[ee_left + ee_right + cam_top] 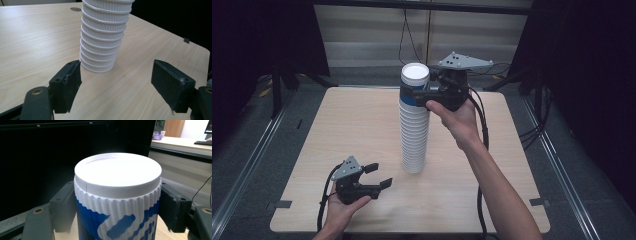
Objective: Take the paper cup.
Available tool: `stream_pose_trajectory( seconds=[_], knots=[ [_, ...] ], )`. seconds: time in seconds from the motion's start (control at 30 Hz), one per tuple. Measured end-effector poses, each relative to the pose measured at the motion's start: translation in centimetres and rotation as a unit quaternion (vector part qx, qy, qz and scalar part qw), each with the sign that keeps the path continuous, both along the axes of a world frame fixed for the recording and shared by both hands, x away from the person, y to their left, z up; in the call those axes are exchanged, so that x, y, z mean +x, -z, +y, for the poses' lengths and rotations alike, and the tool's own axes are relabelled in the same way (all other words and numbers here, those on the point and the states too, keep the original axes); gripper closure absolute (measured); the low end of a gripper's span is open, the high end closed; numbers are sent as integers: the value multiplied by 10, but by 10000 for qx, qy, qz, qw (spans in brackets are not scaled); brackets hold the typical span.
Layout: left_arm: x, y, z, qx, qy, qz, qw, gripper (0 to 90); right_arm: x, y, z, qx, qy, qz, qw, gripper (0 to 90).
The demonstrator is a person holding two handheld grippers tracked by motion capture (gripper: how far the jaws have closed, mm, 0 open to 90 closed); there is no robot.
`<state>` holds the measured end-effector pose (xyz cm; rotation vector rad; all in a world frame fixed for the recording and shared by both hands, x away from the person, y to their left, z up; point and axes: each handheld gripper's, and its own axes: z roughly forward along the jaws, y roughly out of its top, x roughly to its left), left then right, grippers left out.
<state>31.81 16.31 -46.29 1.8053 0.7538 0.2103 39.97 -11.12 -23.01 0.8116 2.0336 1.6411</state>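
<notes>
Right gripper (414, 93) is pinching the topmost cup (414, 82) of one tall stack of paper cups (414, 142). In the right gripper view its two black pads sit against opposite sides of that cup's ribbed wall, just under the flat white base. This top cup is white with a blue pattern, and it is the one patterned cup visible. The cups below it are plain white and ribbed. All of them stand upside down, nested, with the lowest rim on the wooden table (352, 130) near its middle. The stack leans slightly.

The person's right hand (457, 120) holds this gripper level at the height of the stack's top.

Left gripper (379, 176) lies low near the front left of the table, held in the left hand (339, 205) and well apart from the stack. Its two jaws are spread with nothing between them. In the left gripper view they point towards the foot of the stack (100, 45), where about ten stacked rims can be counted. The high view packs the rims too closely for an exact cup total.
</notes>
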Motion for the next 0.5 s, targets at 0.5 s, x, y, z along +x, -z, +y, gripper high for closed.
stream_pose_trajectory(
  seconds=[0.5],
  knots=[
    [1,-1,1,-33,-18,-29,10000,246,-5,-9,-2,266,125,-367,9989,263]
  ],
)
